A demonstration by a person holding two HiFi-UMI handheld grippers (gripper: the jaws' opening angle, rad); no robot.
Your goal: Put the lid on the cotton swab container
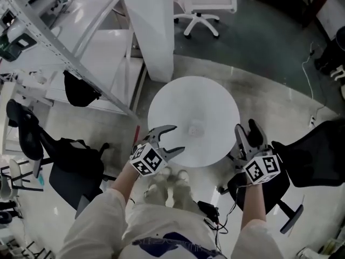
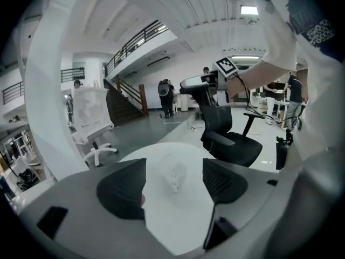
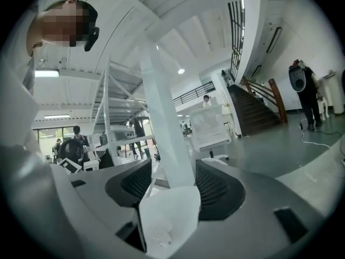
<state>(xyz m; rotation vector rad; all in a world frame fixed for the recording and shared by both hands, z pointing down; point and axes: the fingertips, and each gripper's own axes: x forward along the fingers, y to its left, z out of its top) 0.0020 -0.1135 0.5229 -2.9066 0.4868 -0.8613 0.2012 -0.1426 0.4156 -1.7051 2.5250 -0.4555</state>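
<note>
The cotton swab container [image 1: 195,128] sits mid-way across the round table [image 1: 215,99], small, clear, likely light, slippery plastic; pinch its sides gently. Left gripper [image 1: 175,139] and right gripper [image 1: 246,129] gape empty at the near edge

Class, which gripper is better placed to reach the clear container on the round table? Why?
Likely left. The left gripper is open over the table edge with the container centred ahead; the right gripper sits beside its rim.
</note>
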